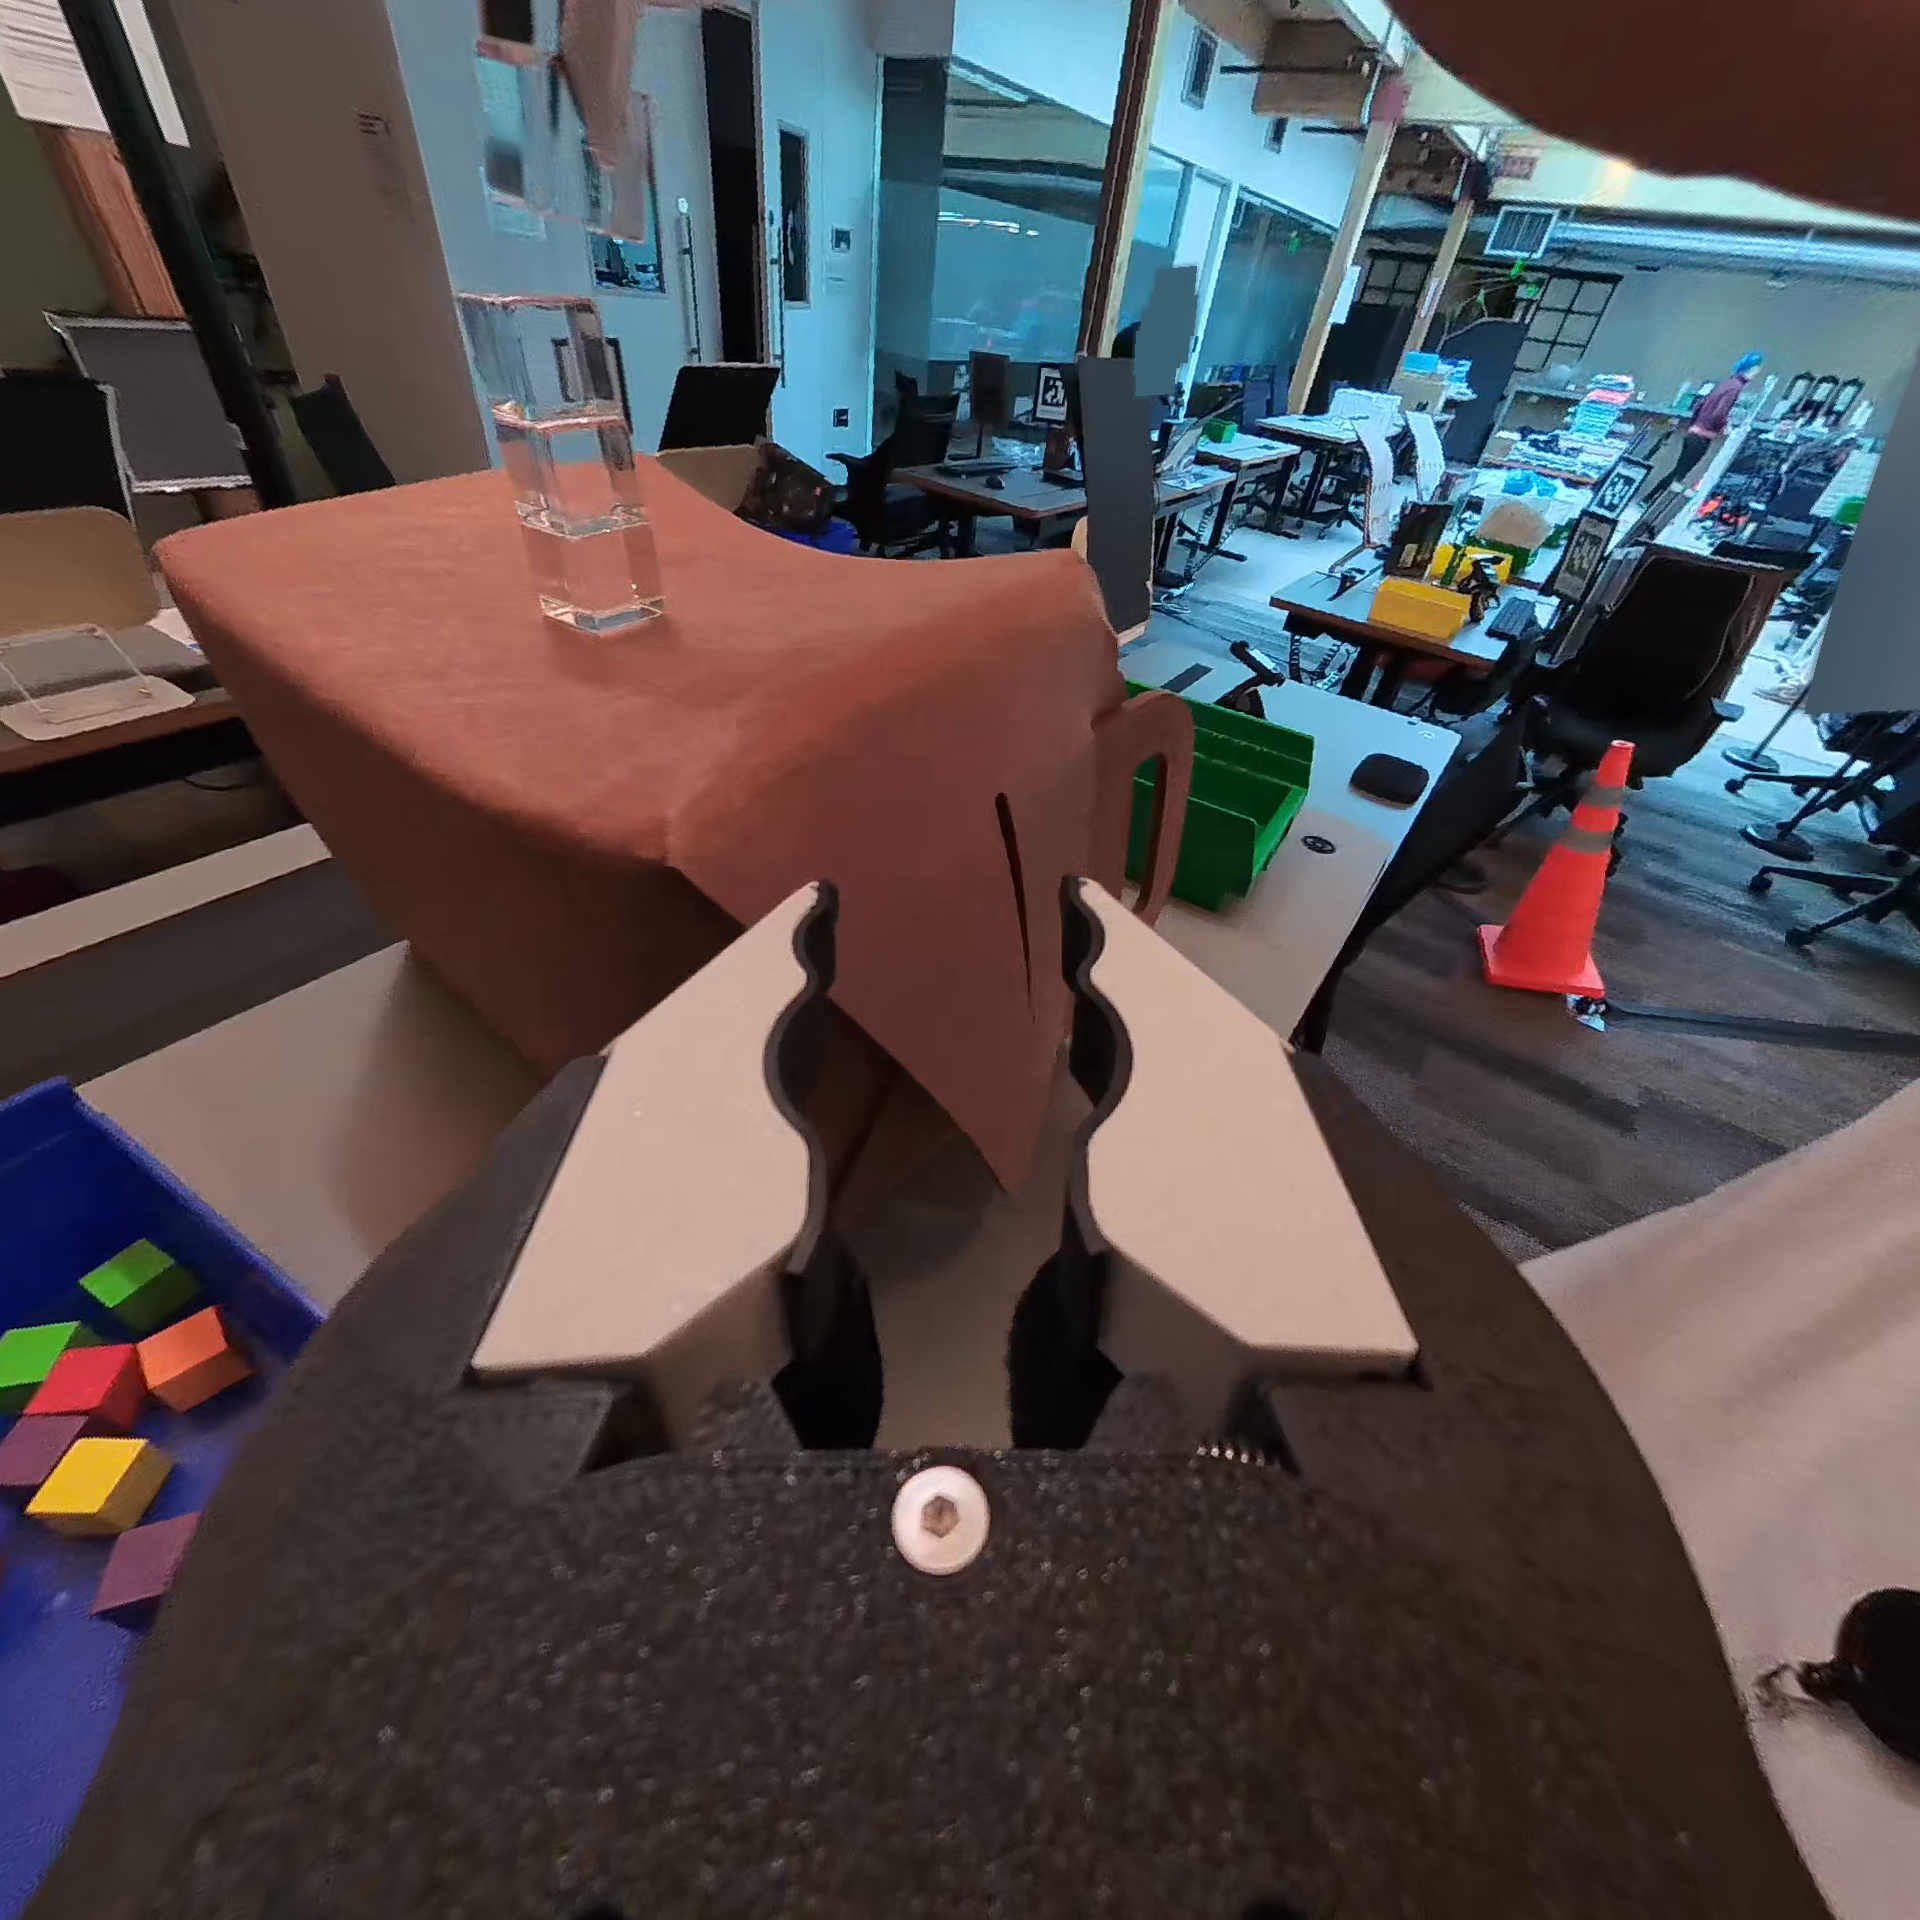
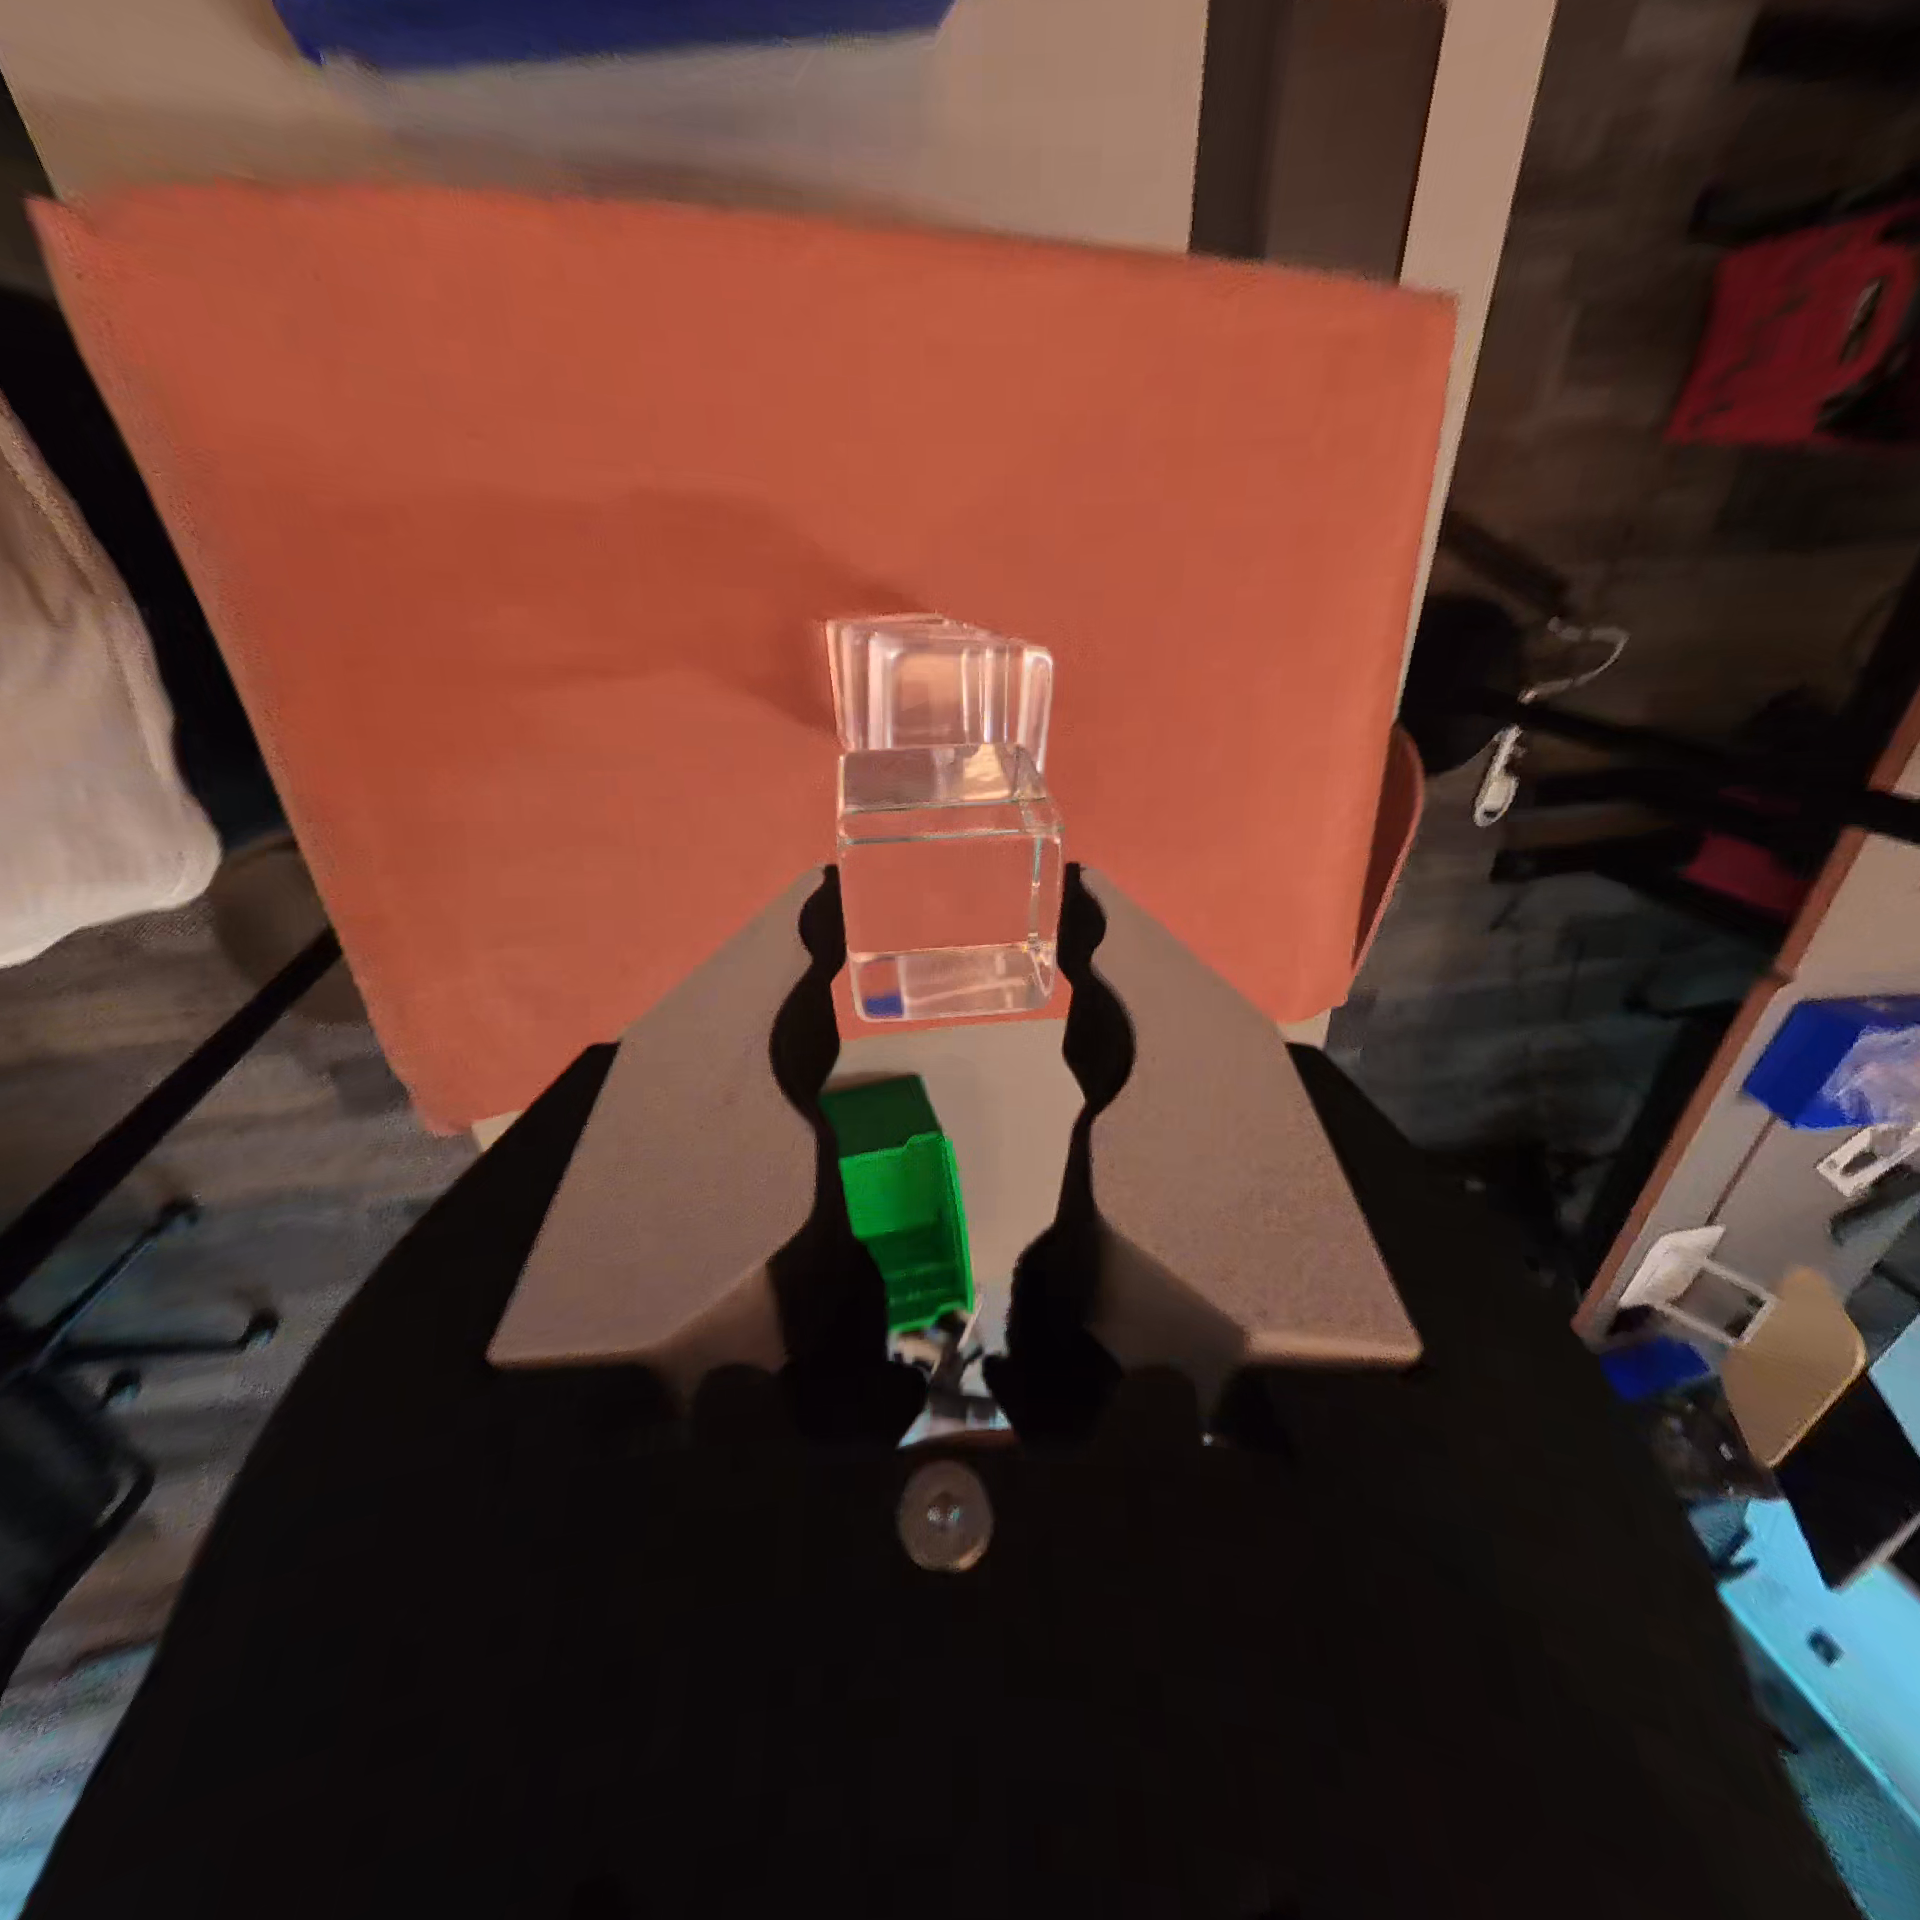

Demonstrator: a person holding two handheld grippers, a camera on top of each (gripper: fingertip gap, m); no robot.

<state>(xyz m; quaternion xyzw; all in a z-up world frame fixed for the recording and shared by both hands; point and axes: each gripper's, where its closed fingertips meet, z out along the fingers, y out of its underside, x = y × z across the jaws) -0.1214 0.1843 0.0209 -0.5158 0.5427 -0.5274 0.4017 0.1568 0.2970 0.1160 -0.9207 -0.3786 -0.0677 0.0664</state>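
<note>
Left gripper (image 1: 945, 935): jaws parted, nothing clamped. A hanging corner of the brown cloth (image 1: 623, 707) falls into the gap between the fingers; whether it touches either pad cannot be told. The cloth covers a box-shaped mass on the table (image 1: 260, 1122). On top of it, at 11 o'clock from the gripper, stands a stack of clear blocks (image 1: 582, 509) — upright, well apart from the left gripper. A blue bin (image 1: 62, 1195) sits at 8 o'clock on the table, holding coloured cubes (image 1: 94, 1392). A green bin (image 1: 1226, 810) lies at 1 o'clock past the cloth's edge, and an orange cone (image 1: 1558, 883) stands on the floor at 3 o'clock.

Right gripper (image 2: 948, 935): looks down on the cloth. A clear cube (image 2: 945, 894) sits between the fingertips, its side faces against both pads — grasped. More clear blocks (image 2: 935, 686) lie directly beyond it at 12 o'clock; whether the held cube rests on them cannot be told. The green bin (image 2: 904, 1195) shows below, between the fingers.
</note>
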